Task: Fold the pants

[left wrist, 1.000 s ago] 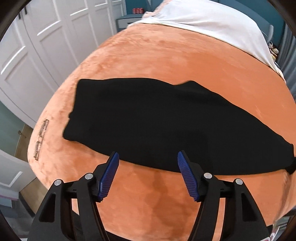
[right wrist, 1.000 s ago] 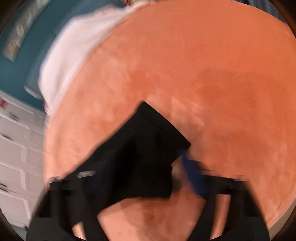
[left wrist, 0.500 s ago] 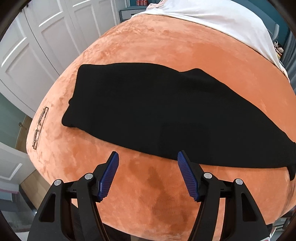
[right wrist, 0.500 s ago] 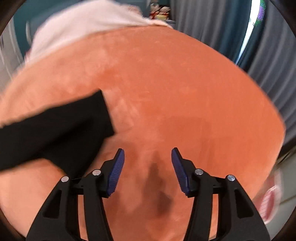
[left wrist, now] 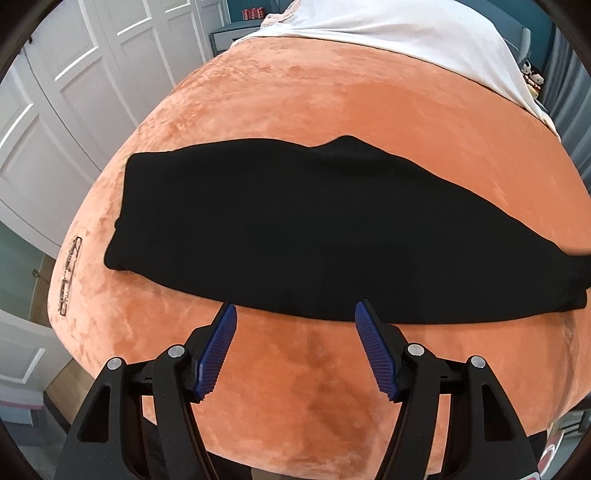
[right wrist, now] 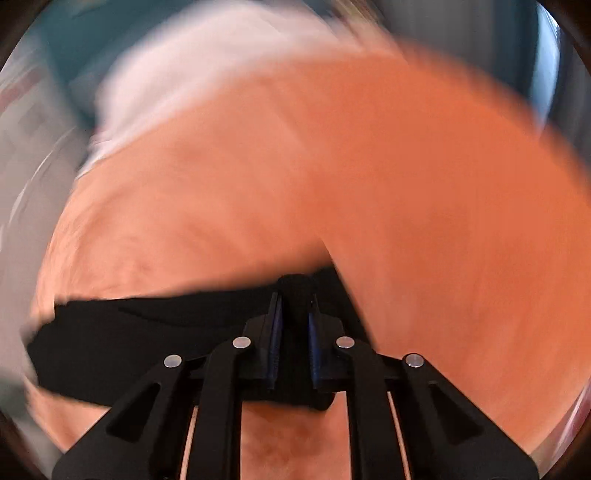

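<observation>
Black pants (left wrist: 295,229) lie folded lengthwise in a long strip across the orange plush bed cover (left wrist: 332,96). My left gripper (left wrist: 295,314) is open and empty, its blue pads just at the near edge of the pants. In the blurred right wrist view, my right gripper (right wrist: 295,306) is shut on a bunched end of the pants (right wrist: 147,332), with black cloth pinched between the pads.
A white sheet (left wrist: 406,33) covers the far end of the bed. White wardrobe doors (left wrist: 74,74) stand to the left. A small embroidered label (left wrist: 68,273) marks the cover's left edge, where the bed drops to the floor.
My right gripper was open over bare cover beside the pants end; now it has closed on that end and is moving fast. My left gripper has come closer to the pants' near edge.
</observation>
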Available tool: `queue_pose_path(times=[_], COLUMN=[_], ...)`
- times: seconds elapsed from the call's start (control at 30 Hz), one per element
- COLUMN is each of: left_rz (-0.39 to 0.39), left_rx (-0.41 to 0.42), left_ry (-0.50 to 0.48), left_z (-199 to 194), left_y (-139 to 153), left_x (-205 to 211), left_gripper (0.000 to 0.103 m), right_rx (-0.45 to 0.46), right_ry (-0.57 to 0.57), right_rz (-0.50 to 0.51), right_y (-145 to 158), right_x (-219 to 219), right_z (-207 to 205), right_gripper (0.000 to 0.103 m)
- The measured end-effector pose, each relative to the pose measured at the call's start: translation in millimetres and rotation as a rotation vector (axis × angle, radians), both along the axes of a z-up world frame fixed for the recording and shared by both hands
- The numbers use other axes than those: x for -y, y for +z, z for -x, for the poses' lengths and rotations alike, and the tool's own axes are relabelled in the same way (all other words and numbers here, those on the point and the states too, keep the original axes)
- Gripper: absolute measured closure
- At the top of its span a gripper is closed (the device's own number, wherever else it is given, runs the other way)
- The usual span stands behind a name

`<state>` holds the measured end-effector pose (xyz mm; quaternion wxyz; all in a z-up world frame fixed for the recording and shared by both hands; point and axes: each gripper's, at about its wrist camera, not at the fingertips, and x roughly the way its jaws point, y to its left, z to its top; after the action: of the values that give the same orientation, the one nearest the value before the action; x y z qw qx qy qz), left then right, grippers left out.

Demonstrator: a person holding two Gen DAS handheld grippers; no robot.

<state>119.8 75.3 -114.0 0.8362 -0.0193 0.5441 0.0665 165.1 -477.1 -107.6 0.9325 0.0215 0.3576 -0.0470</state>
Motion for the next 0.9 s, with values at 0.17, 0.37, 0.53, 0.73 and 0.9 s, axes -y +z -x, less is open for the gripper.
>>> queue_pose_path(times=[0.17, 0.37, 0.53, 0.73, 0.9], left_rz=[0.014, 0.002, 0.028, 0.005, -0.039], left_rx=[-0.026, -0.045, -0.051, -0.034, -0.036], left_ry=[0.021, -0.016, -0.028, -0.048, 0.041], left_z=[-4, -2, -5, -3, -10], left_y=[-11, -19, -21, -15, -18], left_x=[-3, 9, 25, 33, -12], left_gripper=[0.038, 0.038, 0.038, 0.033, 0.03], right_rx=[-0.137, -0.296, -0.204, -0.418, -0.157], right_ry=[0.096, -0.126, -0.195, -0.136, -0.084], right_rz=[0.431, 0.144, -0.217, -0.252, -0.001], right_y=[-63, -108, -83, -128, -59], right_x=[-14, 53, 87, 70, 33], right_z=[41, 86, 29, -47, -58], right_gripper=[0.088, 0.079, 0.033, 0.097, 0.097])
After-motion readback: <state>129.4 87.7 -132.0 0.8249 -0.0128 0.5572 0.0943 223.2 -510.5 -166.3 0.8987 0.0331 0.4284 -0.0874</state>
